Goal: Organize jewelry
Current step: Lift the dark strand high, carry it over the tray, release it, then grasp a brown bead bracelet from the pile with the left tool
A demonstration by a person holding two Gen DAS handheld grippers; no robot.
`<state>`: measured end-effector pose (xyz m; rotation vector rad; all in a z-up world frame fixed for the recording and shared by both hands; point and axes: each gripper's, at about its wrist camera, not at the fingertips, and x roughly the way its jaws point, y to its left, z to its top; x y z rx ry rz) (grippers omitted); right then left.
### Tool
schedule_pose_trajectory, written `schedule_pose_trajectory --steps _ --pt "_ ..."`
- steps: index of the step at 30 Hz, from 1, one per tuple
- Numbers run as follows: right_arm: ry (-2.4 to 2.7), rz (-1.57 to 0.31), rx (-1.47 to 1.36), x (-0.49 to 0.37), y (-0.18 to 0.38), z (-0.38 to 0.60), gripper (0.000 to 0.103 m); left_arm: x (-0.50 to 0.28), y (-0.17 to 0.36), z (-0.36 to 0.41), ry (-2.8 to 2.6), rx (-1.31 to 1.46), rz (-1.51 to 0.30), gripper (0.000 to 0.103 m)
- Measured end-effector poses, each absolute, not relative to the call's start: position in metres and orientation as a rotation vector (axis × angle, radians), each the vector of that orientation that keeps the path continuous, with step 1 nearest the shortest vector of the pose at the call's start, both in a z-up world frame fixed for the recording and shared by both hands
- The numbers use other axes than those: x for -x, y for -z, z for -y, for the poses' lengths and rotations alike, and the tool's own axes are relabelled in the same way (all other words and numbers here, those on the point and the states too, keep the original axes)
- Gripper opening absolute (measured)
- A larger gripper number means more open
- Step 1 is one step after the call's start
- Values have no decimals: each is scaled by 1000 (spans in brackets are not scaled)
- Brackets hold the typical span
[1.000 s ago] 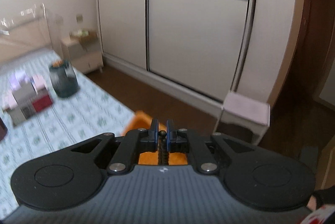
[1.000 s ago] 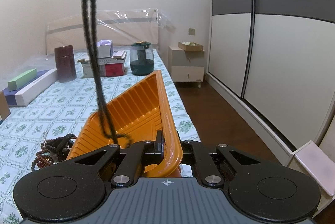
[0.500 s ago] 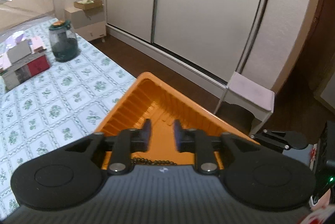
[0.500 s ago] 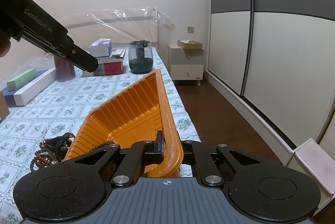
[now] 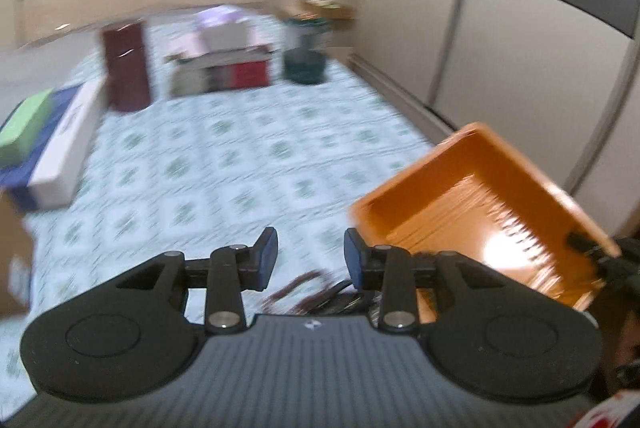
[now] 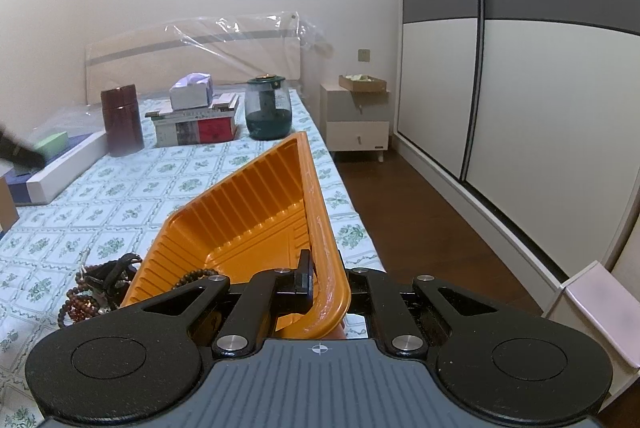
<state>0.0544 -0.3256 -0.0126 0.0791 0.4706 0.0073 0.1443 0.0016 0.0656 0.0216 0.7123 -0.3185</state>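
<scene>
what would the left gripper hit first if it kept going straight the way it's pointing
Probably the pile of bead strings on the patterned bedspread: it lies just below the left gripper, whose jaws are open and empty. The frame is blurred, so depth is uncertain.

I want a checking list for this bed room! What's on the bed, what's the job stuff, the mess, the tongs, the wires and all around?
Surface: bed sheet, green flower print.
Job's things: orange tray tilted, dark bead string inside; bead pile beside it on the sheet.
Clutter: dark red canister, stacked boxes, green jar, long white box.
Tongs: left tongs open, nothing between, just been opening; right tongs shut on the orange tray rim.
Cables: nothing seen.
Surroundings: wardrobe, nightstand.
</scene>
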Motion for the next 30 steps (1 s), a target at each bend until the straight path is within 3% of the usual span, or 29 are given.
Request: schedule_pose_trajectory --steps 8,17,26,30 --pt "-3 -472 -72 -55 14 326 7 -115 -4 -37 188 66 -797 33" --pt "0 -479 -62 -56 14 324 7 -104 50 -14 202 67 -823 31" --pt "10 -490 -59 -59 17 325 7 -115 70 4 191 44 -843 20" --pt "15 -493 -61 -60 19 326 7 -116 71 7 173 -27 -841 6"
